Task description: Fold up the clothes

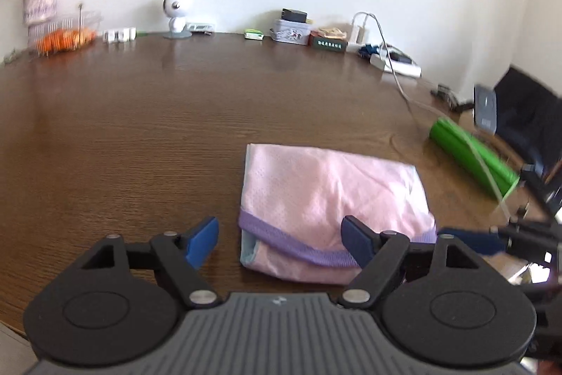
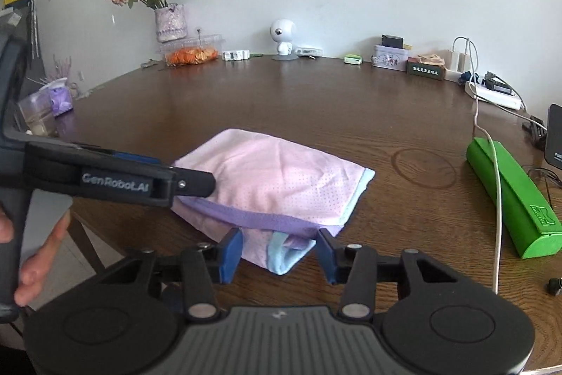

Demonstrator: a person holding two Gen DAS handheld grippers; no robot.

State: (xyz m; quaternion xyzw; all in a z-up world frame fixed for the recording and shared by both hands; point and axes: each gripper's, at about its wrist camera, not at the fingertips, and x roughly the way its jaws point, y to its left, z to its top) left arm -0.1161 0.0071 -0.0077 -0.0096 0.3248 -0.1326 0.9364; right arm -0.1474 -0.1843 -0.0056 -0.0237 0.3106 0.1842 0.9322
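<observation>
A folded pink garment (image 1: 316, 195) with a purple band along its near edge lies on the brown wooden table (image 1: 140, 129). My left gripper (image 1: 281, 243) is open and wide at the garment's near left corner, with the purple band between its blue pads, which do not press it. In the right wrist view the garment (image 2: 277, 174) shows a light blue cuff at its near corner. That cuff lies between the blue pads of my right gripper (image 2: 279, 255), which is open with the pads off the cloth. The left gripper (image 2: 196, 181) reaches over the garment's left edge.
A green box (image 2: 509, 195) with a white cable (image 2: 497, 185) over it lies to the right. Along the far edge stand a flower vase (image 2: 170, 21), a fruit container (image 2: 191, 51), a white round figure (image 2: 282, 36), tins (image 2: 390, 57) and a power strip (image 2: 495, 95). A hand (image 2: 38, 255) holds the left gripper's handle.
</observation>
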